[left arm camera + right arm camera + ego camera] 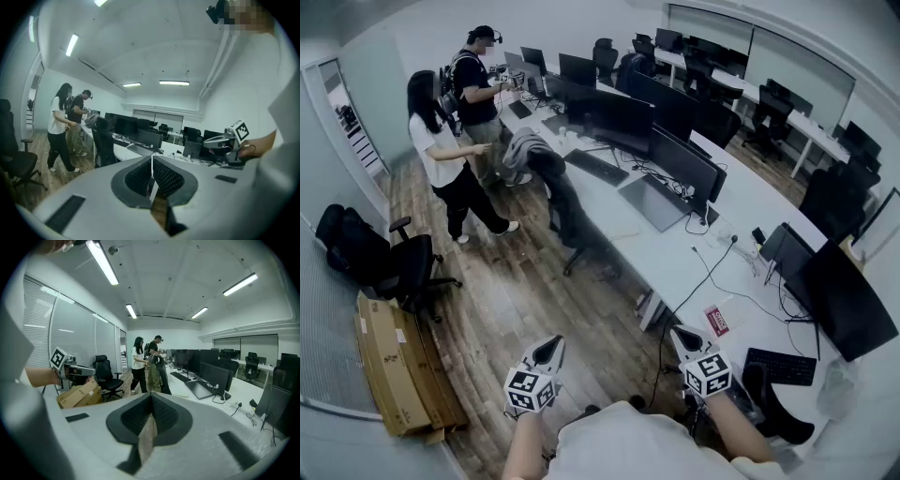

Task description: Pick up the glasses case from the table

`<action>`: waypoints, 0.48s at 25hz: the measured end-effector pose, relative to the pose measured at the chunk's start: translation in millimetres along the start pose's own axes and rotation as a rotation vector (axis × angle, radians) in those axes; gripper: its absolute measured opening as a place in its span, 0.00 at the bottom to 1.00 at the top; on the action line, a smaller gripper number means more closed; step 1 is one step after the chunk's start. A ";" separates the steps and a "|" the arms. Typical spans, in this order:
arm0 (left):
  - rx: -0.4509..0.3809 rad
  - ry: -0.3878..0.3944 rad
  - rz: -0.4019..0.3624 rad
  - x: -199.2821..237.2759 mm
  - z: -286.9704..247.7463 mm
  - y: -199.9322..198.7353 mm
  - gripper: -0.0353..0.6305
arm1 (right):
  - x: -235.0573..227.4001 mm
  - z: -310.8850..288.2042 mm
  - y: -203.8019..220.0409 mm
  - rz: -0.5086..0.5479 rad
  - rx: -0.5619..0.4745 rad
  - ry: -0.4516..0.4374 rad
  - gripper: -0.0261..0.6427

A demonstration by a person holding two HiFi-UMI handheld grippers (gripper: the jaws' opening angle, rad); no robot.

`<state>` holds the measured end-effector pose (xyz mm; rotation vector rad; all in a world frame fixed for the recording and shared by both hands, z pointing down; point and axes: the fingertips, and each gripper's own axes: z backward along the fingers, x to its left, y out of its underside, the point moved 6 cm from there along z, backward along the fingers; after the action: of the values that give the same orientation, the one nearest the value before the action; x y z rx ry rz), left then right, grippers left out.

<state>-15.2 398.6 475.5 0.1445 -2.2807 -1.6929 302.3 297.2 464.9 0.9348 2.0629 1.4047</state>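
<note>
Left tool (pixel 549 349) and right tool (pixel 682 336) both closed, pads together on nothing, held near the long white worktop's (pixel 675 258) near end; glasses case not made out among monitors (pixel 684 164) and cables (pixel 705 274) there.

An open-plan office: long white desks (pixel 670 258) with rows of monitors (pixel 682 161), keyboards (pixel 596 167) and swivel chairs (pixel 408 267).

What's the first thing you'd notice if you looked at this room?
A long white desk with a row of dark monitors runs up the right side of the head view. Two people stand at its far end, upper left. At the bottom, the left gripper and right gripper are shut and empty.
</note>
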 end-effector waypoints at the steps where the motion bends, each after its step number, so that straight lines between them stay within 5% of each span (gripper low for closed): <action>1: 0.000 0.001 0.000 -0.2 0.1 -0.4 0.07 | 0.5 0.1 0.8 -0.002 0.001 -0.001 0.04; 12: 0.000 0.008 -0.005 4.6 4.4 -2.8 0.07 | 11.7 -5.8 1.9 -0.023 0.010 -0.001 0.04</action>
<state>-21.2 400.7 472.4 0.1571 -2.2764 -1.6922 291.0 303.0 468.7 0.9133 2.0747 1.3833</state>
